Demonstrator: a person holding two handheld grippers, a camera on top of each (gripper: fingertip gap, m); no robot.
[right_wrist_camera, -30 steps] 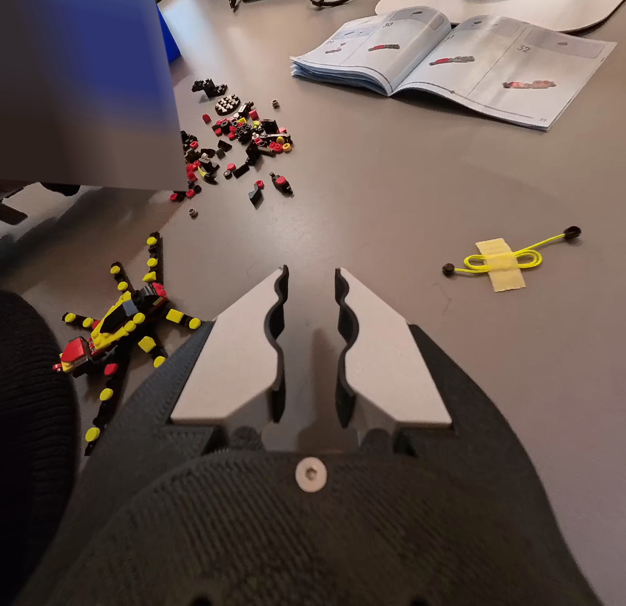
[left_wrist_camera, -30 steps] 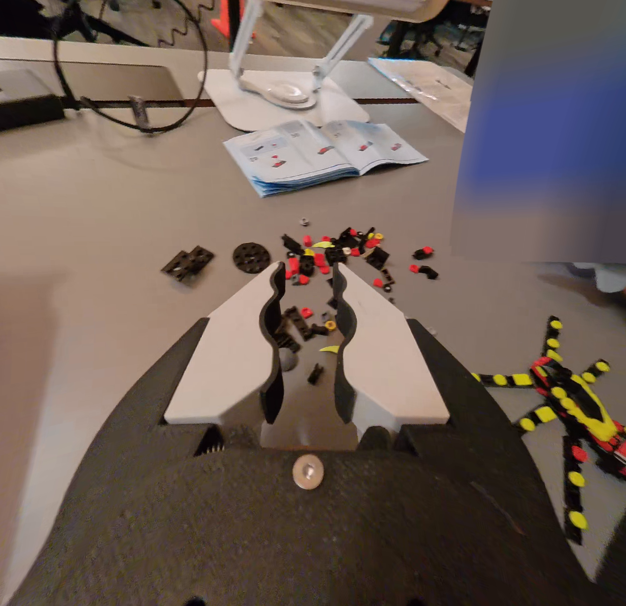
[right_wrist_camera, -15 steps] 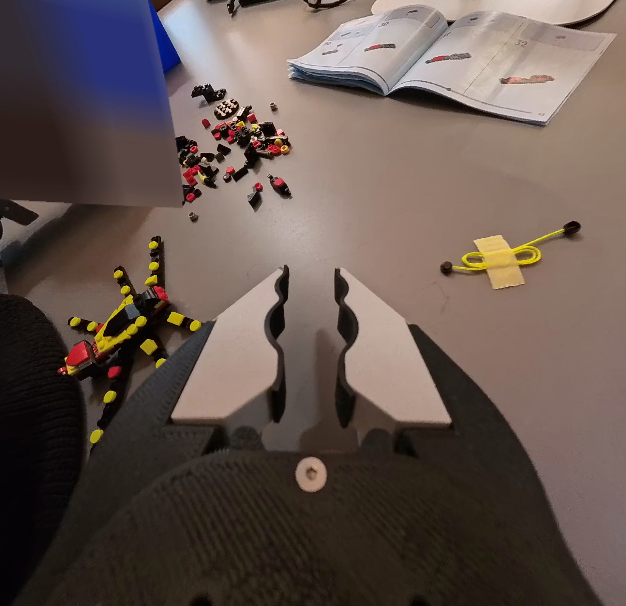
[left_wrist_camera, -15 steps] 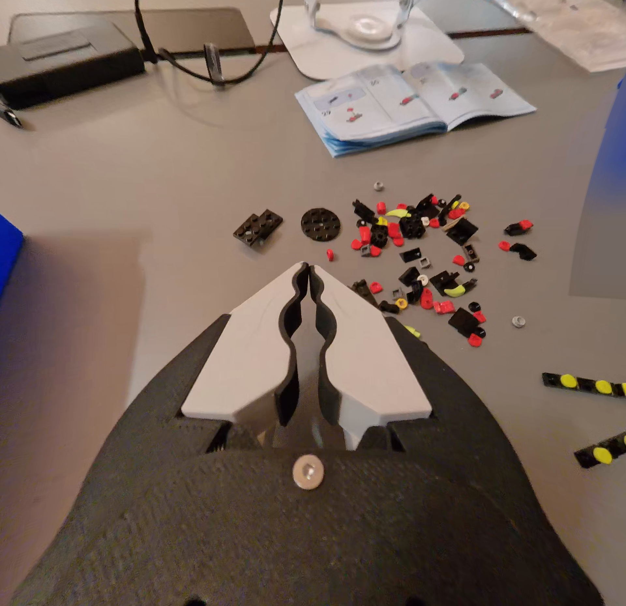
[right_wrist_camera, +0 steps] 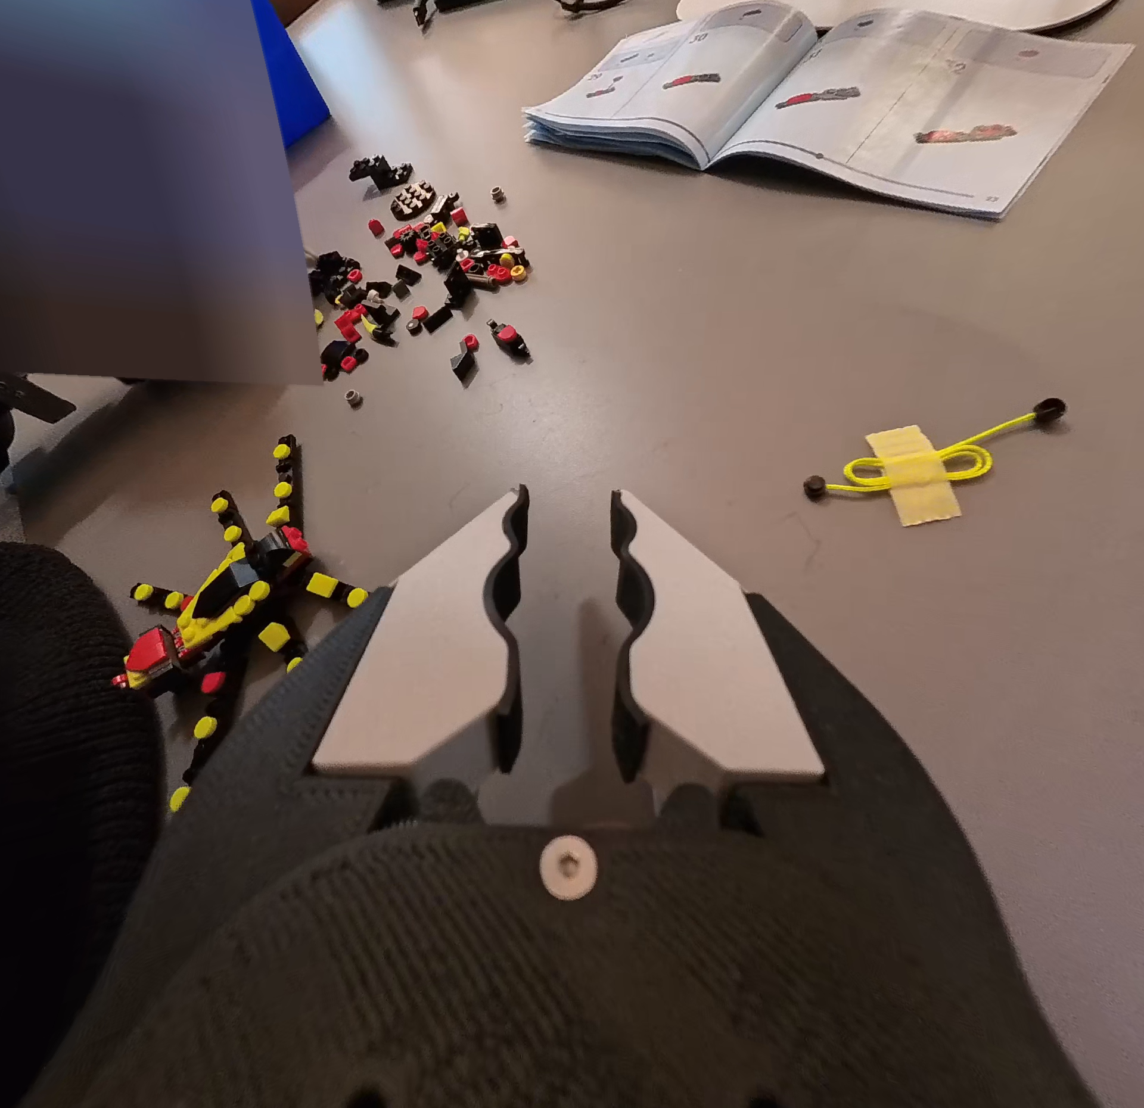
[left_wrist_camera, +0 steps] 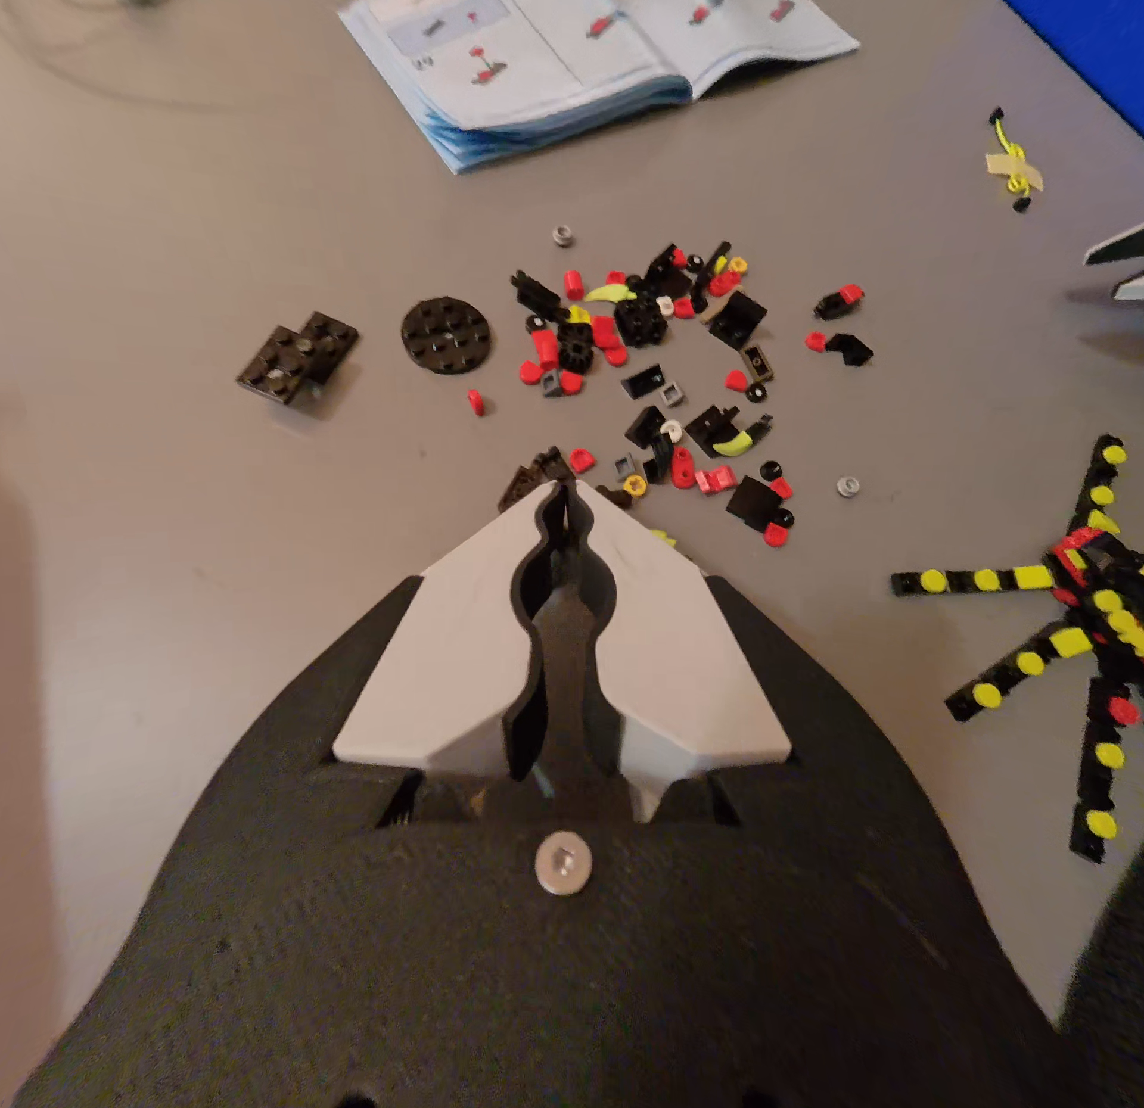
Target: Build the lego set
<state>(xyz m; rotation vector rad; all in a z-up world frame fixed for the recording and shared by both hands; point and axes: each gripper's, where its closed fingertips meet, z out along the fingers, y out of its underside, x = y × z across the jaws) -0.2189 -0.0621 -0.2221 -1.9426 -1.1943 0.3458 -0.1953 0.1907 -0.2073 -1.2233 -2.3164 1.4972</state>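
My left gripper point(left_wrist_camera: 563, 490) is shut, its tips low at the near edge of a pile of loose red, black and yellow bricks point(left_wrist_camera: 650, 335). A small black piece point(left_wrist_camera: 532, 475) lies right at the tips, partly hidden by them, beside a red piece point(left_wrist_camera: 580, 459). I see nothing pinched between the pads. The black-and-yellow spider-like model point(left_wrist_camera: 1089, 595) lies to the right; it also shows in the right wrist view point(right_wrist_camera: 229, 602). My right gripper point(right_wrist_camera: 569, 496) is open and empty above bare table, right of the model.
A round black plate point(left_wrist_camera: 446, 335) and joined black plates point(left_wrist_camera: 297, 357) lie left of the pile. The open instruction booklet point(left_wrist_camera: 588, 45) lies behind. A yellow cord with tape point(right_wrist_camera: 916, 472) lies right of my right gripper. A blue object point(left_wrist_camera: 1089, 32) stands far right. Some 25 cm of space lies between my two pairs of fingers. The round black plate point(left_wrist_camera: 446, 335) lies around 7 cm away from my left fingertips.
My left gripper closed from open a second ago, with nothing seen between the pads, then moved forward and right toward the pile's near edge. My right gripper stayed open and barely moved.
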